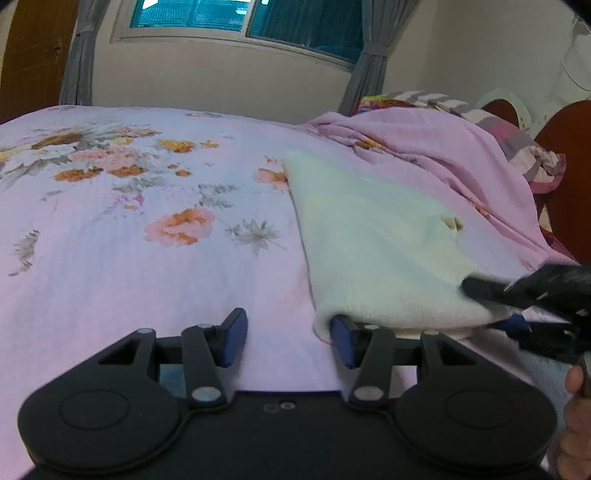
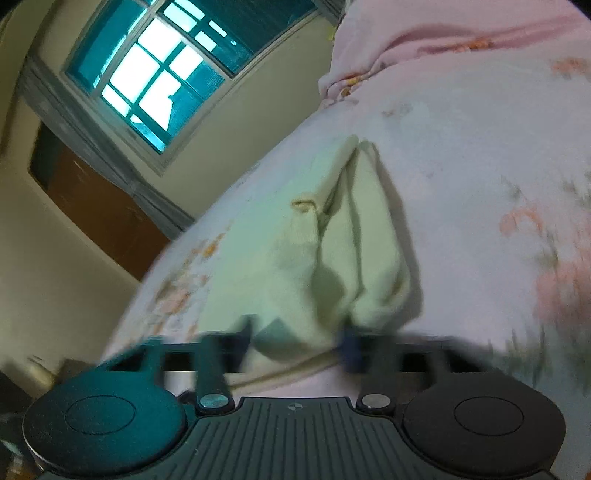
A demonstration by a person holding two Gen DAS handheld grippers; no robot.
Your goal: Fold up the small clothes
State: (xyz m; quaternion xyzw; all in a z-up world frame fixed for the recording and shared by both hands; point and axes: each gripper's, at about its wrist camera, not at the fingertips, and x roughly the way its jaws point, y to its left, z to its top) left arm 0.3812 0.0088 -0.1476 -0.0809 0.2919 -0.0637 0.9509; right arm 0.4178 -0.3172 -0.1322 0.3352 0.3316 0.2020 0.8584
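A small cream knit garment (image 1: 373, 254) lies folded on the floral bedsheet (image 1: 129, 236), right of centre in the left wrist view. My left gripper (image 1: 288, 336) is open; its right finger touches the garment's near corner and nothing is between the fingers. My right gripper (image 1: 517, 306) shows at the right edge there, one finger above and one below the garment's near right edge. In the blurred right wrist view the garment (image 2: 332, 258) bunches up between the fingers of the right gripper (image 2: 299, 343), which stand wide apart around the cloth.
A pink blanket (image 1: 443, 155) and a patterned pillow (image 1: 532, 147) are heaped at the back right by a wooden headboard (image 1: 569, 177). A window with grey curtains (image 1: 243, 18) is on the far wall. A brown door (image 1: 33, 55) stands at the left.
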